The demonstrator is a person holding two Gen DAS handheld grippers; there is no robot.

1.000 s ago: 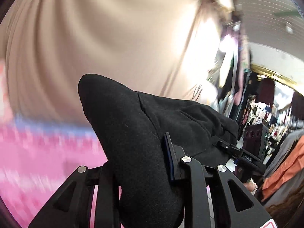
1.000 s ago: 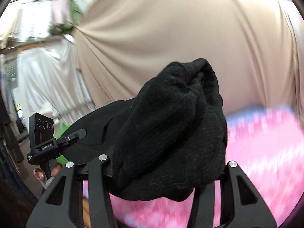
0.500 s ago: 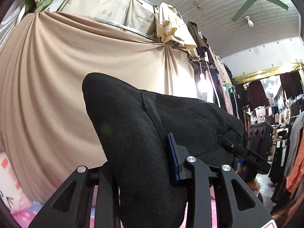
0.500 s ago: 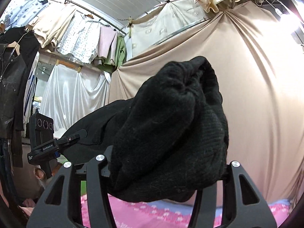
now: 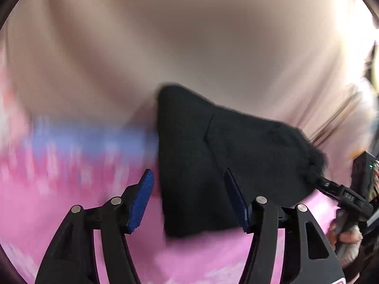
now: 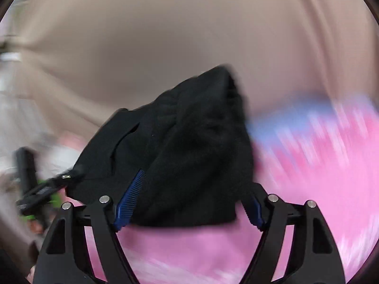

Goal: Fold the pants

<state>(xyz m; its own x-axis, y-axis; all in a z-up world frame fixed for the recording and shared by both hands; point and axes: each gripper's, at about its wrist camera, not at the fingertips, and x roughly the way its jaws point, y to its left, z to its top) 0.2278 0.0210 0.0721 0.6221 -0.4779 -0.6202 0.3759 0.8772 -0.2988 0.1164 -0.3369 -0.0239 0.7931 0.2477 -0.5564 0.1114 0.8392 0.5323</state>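
Observation:
The black pants (image 5: 201, 165) hang as a bunched fold just ahead of my left gripper (image 5: 188, 172). Its jaws are opening; the left blue pad (image 5: 141, 198) stands clear of the cloth and the right pad lies beside it. In the right wrist view a thick wad of the same pants (image 6: 194, 153) sits between the jaws of my right gripper (image 6: 197, 189), which are also opening, with the right pad half hidden by cloth. Each view shows the other gripper at the far end of the pants, the right gripper (image 5: 341, 194) and the left gripper (image 6: 42, 191).
A pink patterned cover with a blue band (image 5: 59, 201) lies below the pants, blurred by motion. A beige curtain (image 5: 189, 35) fills the background. A hand (image 5: 345, 239) holds the right gripper's handle at the right edge.
Both views have swung down from the ceiling and hanging clothes toward the pink cover. Both pairs of jaws have widened, and the pants have slipped forward out of the tight grip.

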